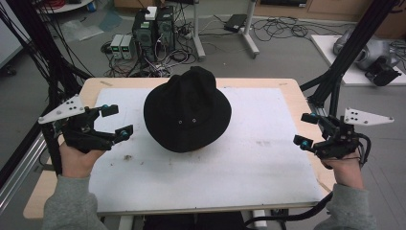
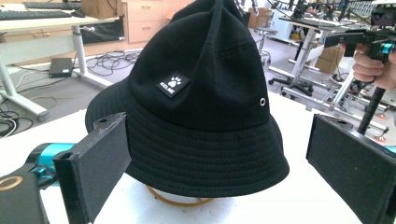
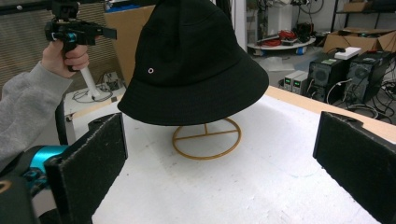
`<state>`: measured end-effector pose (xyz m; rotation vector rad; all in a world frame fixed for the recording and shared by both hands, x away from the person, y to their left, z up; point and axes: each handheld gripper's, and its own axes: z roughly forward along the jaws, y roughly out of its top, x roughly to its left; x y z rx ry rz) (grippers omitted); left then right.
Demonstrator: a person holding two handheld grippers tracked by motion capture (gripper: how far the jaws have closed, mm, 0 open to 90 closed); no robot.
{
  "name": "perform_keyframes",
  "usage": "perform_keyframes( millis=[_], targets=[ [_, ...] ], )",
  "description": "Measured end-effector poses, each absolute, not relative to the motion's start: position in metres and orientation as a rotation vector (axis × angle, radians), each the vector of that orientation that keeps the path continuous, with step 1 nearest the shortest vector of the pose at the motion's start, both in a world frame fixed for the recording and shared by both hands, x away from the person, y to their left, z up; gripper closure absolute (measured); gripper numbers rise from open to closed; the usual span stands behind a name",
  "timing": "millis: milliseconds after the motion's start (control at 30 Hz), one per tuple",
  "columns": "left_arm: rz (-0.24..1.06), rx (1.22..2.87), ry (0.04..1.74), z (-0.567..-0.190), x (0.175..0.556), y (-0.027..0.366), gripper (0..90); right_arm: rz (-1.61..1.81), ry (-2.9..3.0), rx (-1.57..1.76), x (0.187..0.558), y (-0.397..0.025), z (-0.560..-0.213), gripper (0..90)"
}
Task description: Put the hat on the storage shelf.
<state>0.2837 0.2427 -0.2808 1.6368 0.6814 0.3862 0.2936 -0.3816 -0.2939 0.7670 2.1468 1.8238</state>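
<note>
- White foam board (image 1: 239, 167) covers most of the wooden tabletop (image 1: 292, 86).
- Left gripper (image 1: 117, 121) hovers at the left edge of the tabletop, jaws wide apart and holding nothing.
- Right gripper (image 1: 306, 130) hovers at the right edge, also wide open and empty.
- Black fabric bucket hat (image 1: 186, 111) sits on a gold wire stand (image 3: 206, 138), toward the far edge, between the grippers.

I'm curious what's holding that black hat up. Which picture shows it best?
The right gripper view: the gold wire stand shows its round base and upright under the hat. The left gripper view shows a sliver of the ring; from the high view the hat covers it.
</note>
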Motion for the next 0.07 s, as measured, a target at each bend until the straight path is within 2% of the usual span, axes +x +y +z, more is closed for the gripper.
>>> perform_keyframes(
  millis=[67],
  targets=[
    [0.386,1.634,0.676,-0.2797,0.2826,0.2428,6.9,1.824,2.144,0.764,0.2941,-0.3813,-0.2940,2.0]
  ],
)
